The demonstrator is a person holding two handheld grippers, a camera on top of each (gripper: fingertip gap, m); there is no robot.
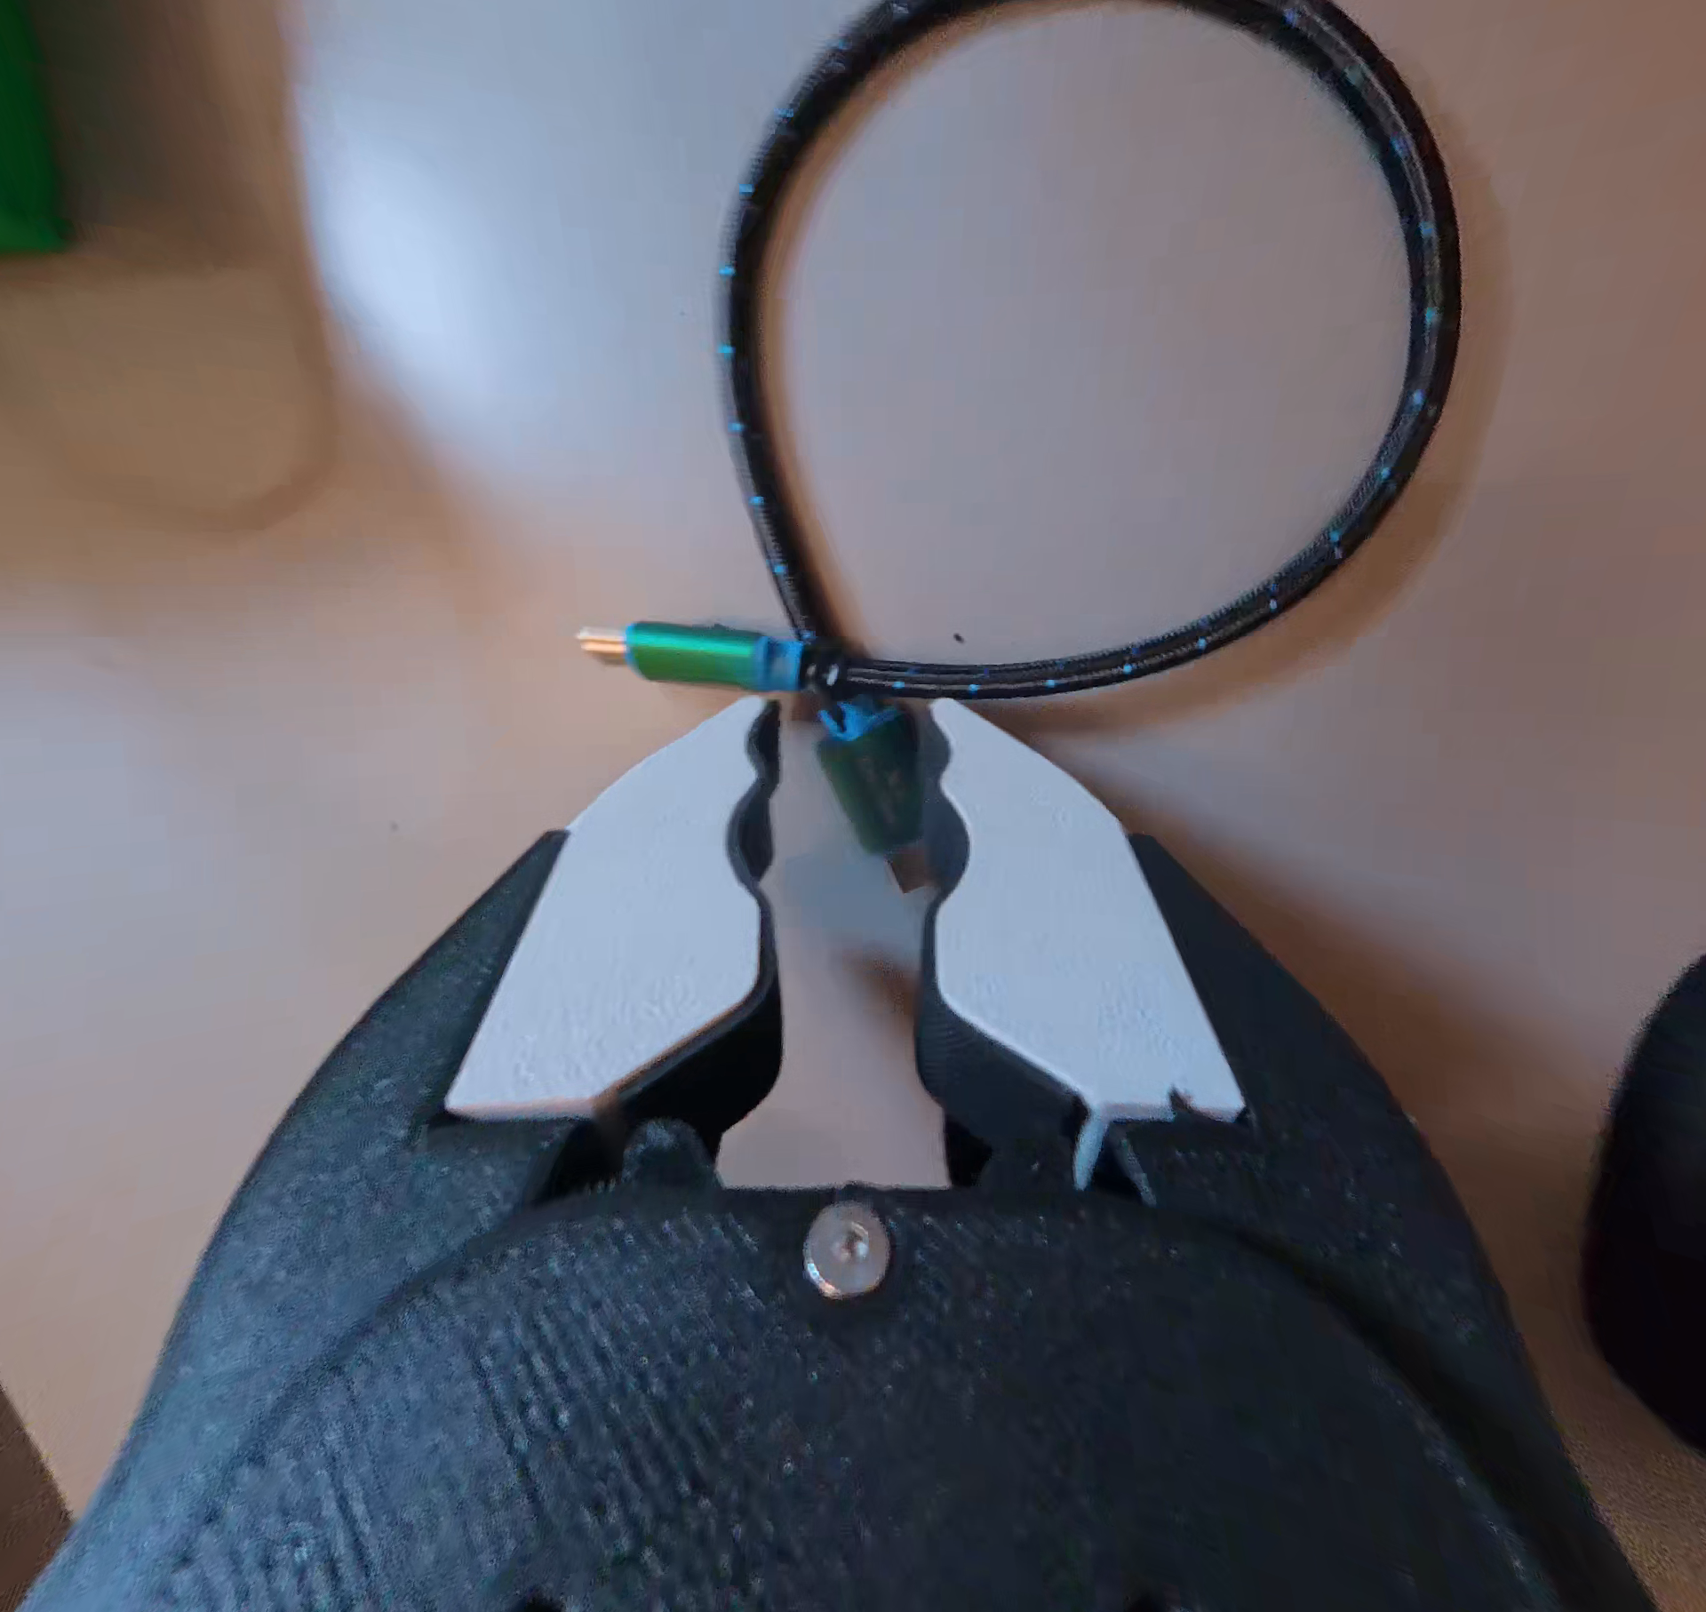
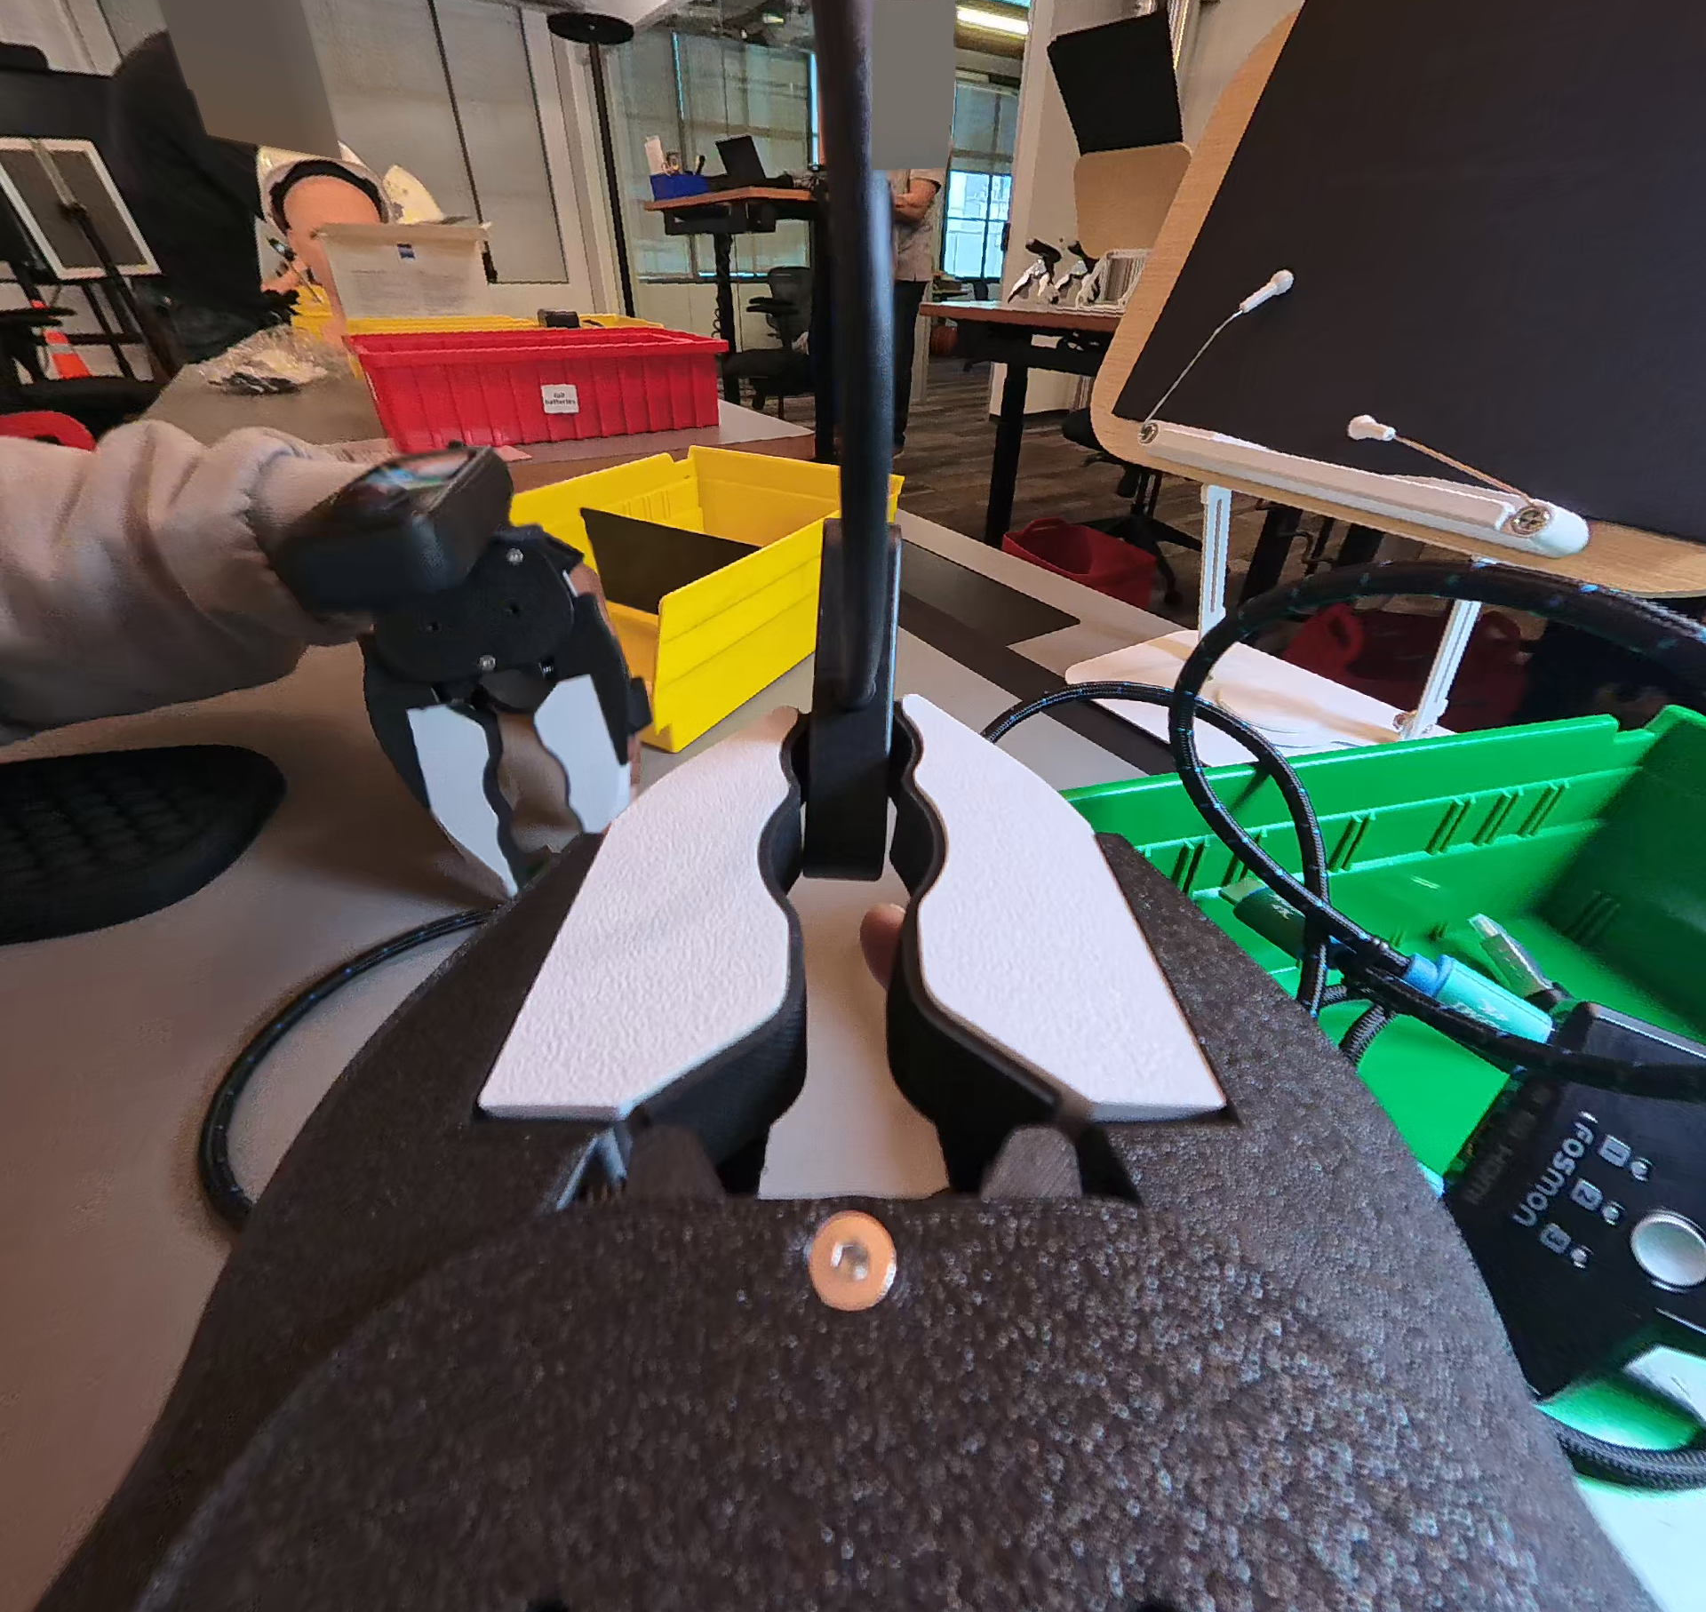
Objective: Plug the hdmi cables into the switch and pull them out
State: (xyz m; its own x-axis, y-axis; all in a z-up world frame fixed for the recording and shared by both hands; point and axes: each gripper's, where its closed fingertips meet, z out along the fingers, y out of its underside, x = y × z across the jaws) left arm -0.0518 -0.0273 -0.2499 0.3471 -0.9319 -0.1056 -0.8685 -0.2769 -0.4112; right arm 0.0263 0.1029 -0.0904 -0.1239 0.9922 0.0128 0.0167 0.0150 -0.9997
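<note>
Beige tabletop (image 1: 277, 737) lies bare to the left of the left gripper (image 1: 854, 718); a dark object edges in at right. Jaws spread, gripping nothing. One green plug (image 1: 872, 797) of the braided cable (image 1: 1385, 183) lies between the fingers, nearer the right one; the other plug (image 1: 692, 649) lies just beyond the tips. Right gripper (image 2: 847, 718) is clenched on a black plug (image 2: 845, 792), cable rising upward. Switch (image 2: 1606, 1217) sits by the green bin (image 2: 1385, 829). Yellow bin (image 2: 738, 571) and red bin (image 2: 535, 386) stand behind; open office beyond.
</note>
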